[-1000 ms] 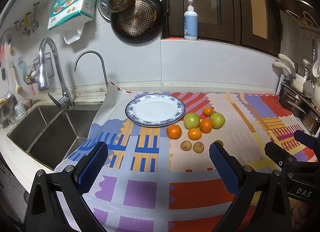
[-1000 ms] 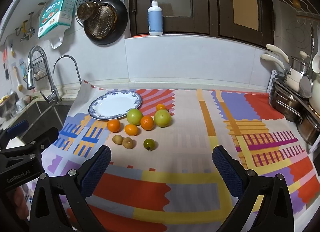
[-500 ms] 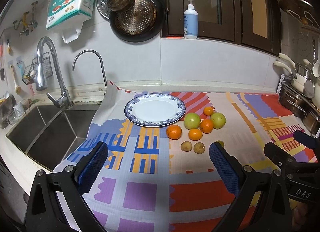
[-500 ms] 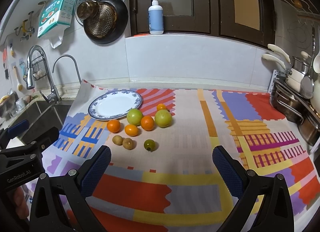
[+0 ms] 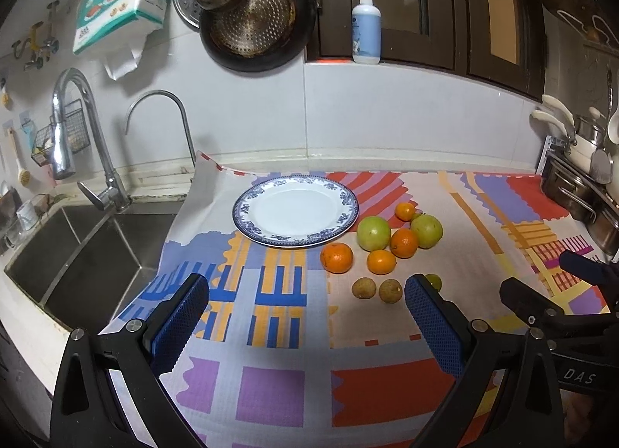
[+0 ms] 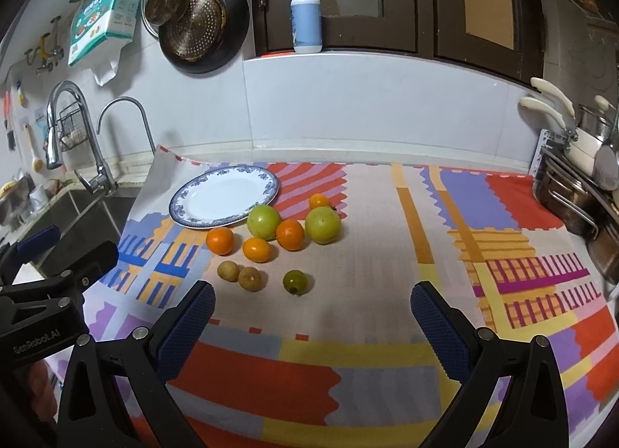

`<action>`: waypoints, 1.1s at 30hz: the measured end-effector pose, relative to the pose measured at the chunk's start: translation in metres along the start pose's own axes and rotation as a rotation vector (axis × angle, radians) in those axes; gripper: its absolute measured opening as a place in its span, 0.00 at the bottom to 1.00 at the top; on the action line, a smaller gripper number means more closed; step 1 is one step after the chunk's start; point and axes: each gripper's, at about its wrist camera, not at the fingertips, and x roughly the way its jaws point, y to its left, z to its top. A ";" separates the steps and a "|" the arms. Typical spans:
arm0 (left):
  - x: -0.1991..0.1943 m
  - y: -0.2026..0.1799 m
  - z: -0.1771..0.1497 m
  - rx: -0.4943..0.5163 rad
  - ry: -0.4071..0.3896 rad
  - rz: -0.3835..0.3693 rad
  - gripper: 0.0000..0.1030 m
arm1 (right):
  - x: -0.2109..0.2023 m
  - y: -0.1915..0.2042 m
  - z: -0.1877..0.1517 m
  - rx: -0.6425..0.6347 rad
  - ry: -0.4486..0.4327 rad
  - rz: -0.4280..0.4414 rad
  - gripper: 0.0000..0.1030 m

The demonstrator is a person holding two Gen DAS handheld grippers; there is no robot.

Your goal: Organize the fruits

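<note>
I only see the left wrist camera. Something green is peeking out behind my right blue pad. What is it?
Observer: In the right wrist camera it is a small dark green fruit, whole, lying alone on the cloth to the right of the two brown fruits.
Child: Is the other gripper holding anything?
Observer: No. The right gripper has its jaws wide open with nothing between them.
Child: Is it lined up with the green one?
Observer: Roughly. The fruit lies just ahead of the gap, nearer the left pad.
</note>
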 end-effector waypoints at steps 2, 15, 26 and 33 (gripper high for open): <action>0.007 -0.001 0.001 0.010 0.009 -0.007 1.00 | 0.007 0.001 0.001 -0.002 0.019 0.003 0.99; 0.067 -0.011 0.001 0.111 0.089 -0.089 0.77 | 0.071 -0.001 0.010 -0.013 0.168 0.040 0.85; 0.122 -0.025 -0.006 0.158 0.232 -0.203 0.55 | 0.127 -0.002 0.005 -0.010 0.314 0.114 0.60; 0.144 -0.030 -0.013 0.159 0.296 -0.257 0.42 | 0.147 -0.002 0.001 0.004 0.366 0.151 0.48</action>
